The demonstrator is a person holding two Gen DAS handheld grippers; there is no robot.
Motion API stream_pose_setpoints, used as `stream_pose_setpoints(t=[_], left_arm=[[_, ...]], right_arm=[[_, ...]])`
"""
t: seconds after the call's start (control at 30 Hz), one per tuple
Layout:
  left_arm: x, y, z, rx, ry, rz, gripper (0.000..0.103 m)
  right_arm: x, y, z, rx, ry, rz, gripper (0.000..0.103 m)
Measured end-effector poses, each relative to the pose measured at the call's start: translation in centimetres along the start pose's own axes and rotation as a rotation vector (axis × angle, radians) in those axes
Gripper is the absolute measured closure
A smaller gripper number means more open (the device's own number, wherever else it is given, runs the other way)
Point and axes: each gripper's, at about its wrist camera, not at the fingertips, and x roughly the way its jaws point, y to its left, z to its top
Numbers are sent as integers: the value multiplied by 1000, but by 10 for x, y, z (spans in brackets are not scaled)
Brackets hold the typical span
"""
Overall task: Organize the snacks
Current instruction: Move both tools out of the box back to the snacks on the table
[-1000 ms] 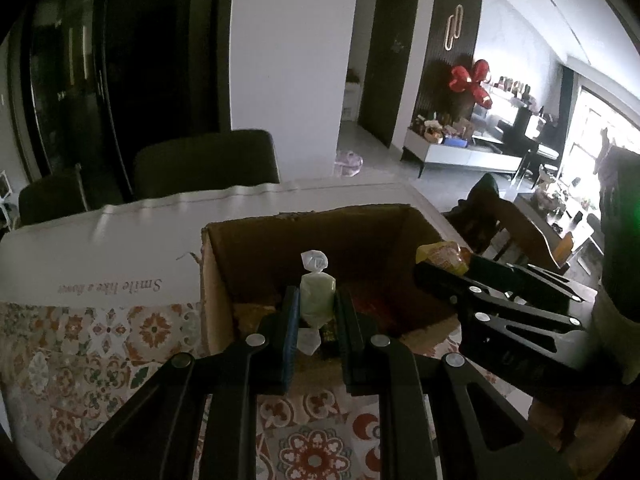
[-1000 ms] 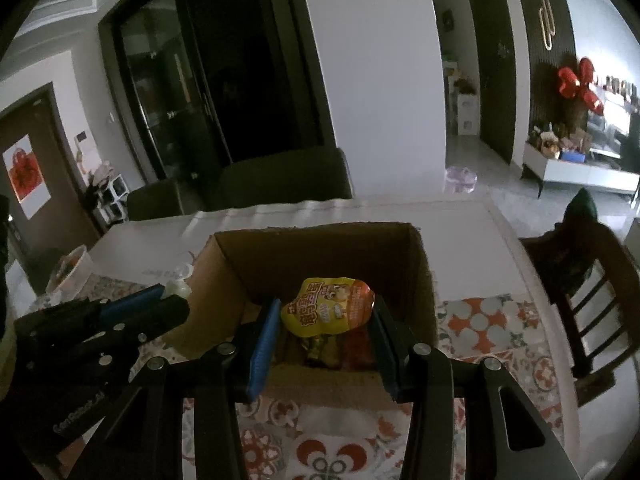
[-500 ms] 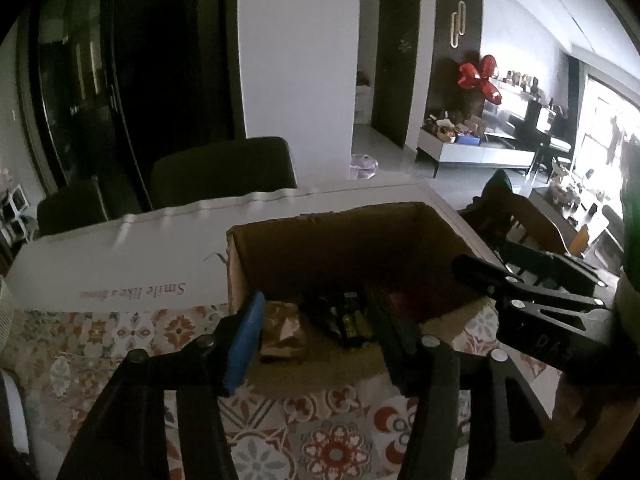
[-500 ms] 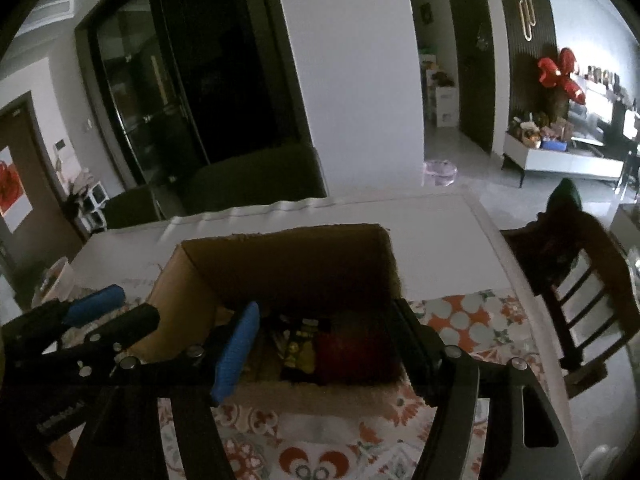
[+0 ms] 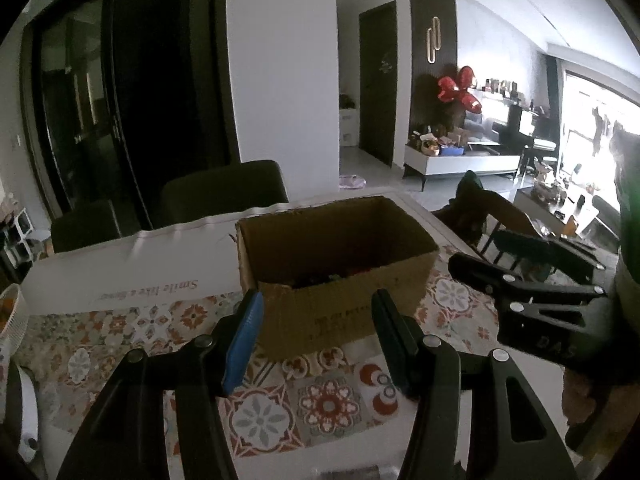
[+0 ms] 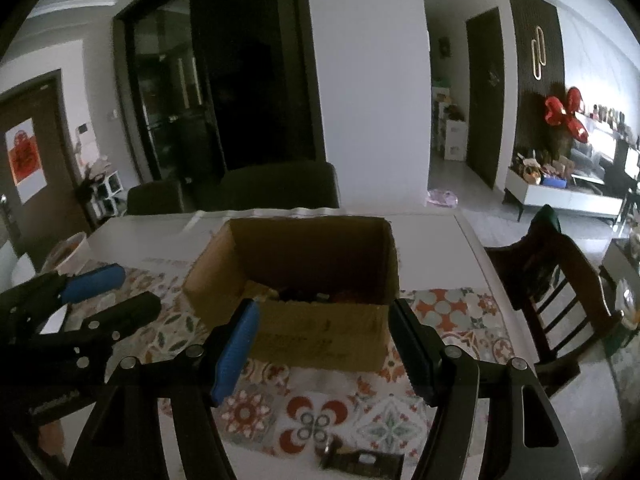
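Observation:
An open cardboard box (image 5: 344, 304) stands on a patterned tablecloth, also in the right wrist view (image 6: 316, 336). Several snack packets (image 6: 304, 294) lie dimly at its bottom. My left gripper (image 5: 316, 320) is open and empty, held in front of the box's near wall. My right gripper (image 6: 324, 326) is open and empty, also before the near wall. The right gripper shows at the right of the left wrist view (image 5: 520, 276). The left gripper shows at the left of the right wrist view (image 6: 92, 296).
The tiled tablecloth (image 5: 328, 400) covers the near table; a white runner (image 5: 132, 264) lies behind. A dark small object (image 6: 360, 460) lies at the table's front edge. A white bowl (image 6: 68, 254) stands far left. Dark chairs (image 5: 224, 192) stand behind, a wooden chair (image 6: 560, 280) at right.
Both grippers opened and let their snacks fall into the box, the green-wrapped one from the left and the yellow packet from the right. Both then pulled back from the box.

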Motion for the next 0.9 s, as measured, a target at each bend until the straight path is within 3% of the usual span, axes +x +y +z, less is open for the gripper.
stream_pose_setpoints(t=[0.37, 0.9], left_arm=[[-39, -6, -48, 3, 15, 13, 48], [-56, -5, -126, -75, 150, 93, 48]], right_arm=[[-44, 14, -35, -14, -36, -32, 35], [-54, 32, -95, -76, 55, -33, 35]])
